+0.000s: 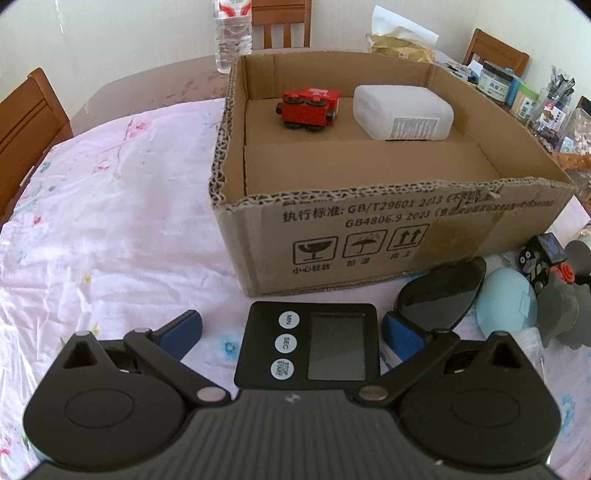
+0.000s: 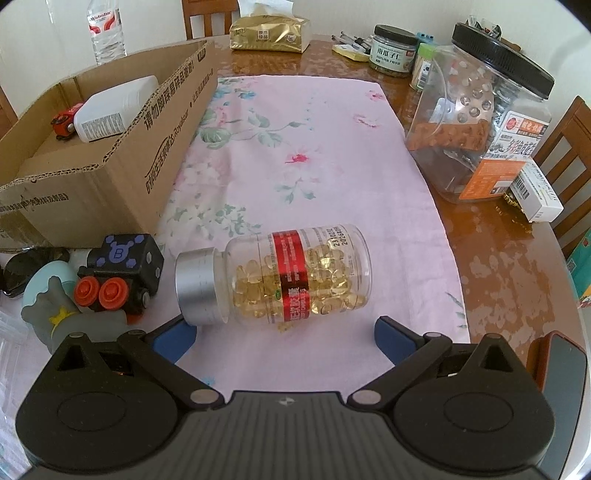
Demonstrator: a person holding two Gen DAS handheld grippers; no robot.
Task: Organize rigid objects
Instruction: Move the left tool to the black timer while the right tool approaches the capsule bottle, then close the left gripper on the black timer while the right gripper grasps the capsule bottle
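In the left wrist view my left gripper (image 1: 293,334) is open, and a black digital timer (image 1: 308,347) lies flat on the pink cloth between its blue fingers (image 1: 184,332). Ahead stands an open cardboard box (image 1: 369,229) holding a red toy train (image 1: 306,109) and a white plastic bottle (image 1: 402,112). In the right wrist view my right gripper (image 2: 286,339) is open just short of a clear capsule bottle (image 2: 295,273) lying on its side, its silver cap to the left. A black toy train (image 2: 118,269) and a grey elephant toy (image 2: 62,314) lie to its left.
Dark sunglasses (image 1: 443,291) and a light blue round case (image 1: 506,299) lie right of the timer. A large clear jar with a black lid (image 2: 480,122), a small white carton (image 2: 535,192), a seed jar (image 2: 393,50), a tissue pack (image 2: 269,35) and a water bottle (image 2: 105,29) stand around the table.
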